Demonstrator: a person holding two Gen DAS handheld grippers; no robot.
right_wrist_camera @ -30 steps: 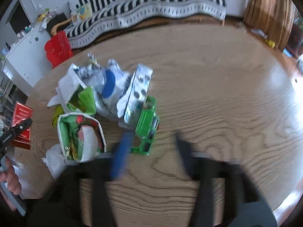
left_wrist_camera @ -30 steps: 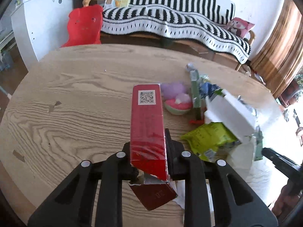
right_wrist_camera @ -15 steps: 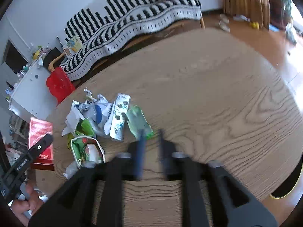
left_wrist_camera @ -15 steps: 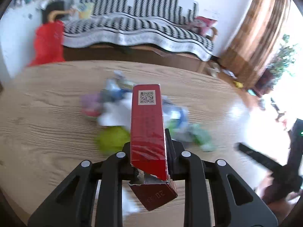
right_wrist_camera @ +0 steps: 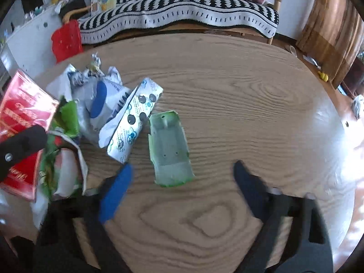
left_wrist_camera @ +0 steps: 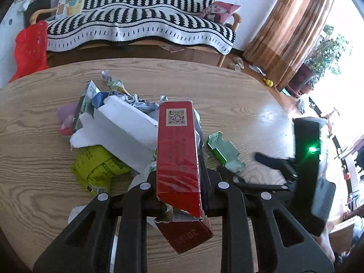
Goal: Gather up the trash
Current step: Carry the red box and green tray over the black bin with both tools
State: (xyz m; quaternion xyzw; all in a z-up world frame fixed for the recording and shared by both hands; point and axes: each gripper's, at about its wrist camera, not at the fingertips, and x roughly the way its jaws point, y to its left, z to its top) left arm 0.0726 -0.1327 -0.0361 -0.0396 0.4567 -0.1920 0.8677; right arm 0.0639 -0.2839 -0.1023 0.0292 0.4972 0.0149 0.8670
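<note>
My left gripper (left_wrist_camera: 182, 182) is shut on a long red box (left_wrist_camera: 177, 145) with a QR label, held above the trash pile; the box also shows in the right wrist view (right_wrist_camera: 22, 122). The pile holds a white torn box (left_wrist_camera: 120, 127), a yellow-green packet (left_wrist_camera: 97, 166), crumpled blue-white wrappers (right_wrist_camera: 102, 100) and a silver blister pack (right_wrist_camera: 134, 120). A flat green plastic tray (right_wrist_camera: 169, 147) lies on the wooden table (right_wrist_camera: 250, 104), just ahead of my right gripper (right_wrist_camera: 182, 177), which is open and empty around its near end. It also shows in the left wrist view (left_wrist_camera: 225, 152).
A striped sofa (left_wrist_camera: 136, 22) stands behind the table, with a red bag (left_wrist_camera: 29, 47) at its left and brown curtains (left_wrist_camera: 291, 29) at the right. A white cabinet (right_wrist_camera: 25, 36) is at the far left. The table's right half is bare wood.
My left gripper swung right with the red box, now over the pile. My right gripper dropped closer to the table and opened wide around the green tray.
</note>
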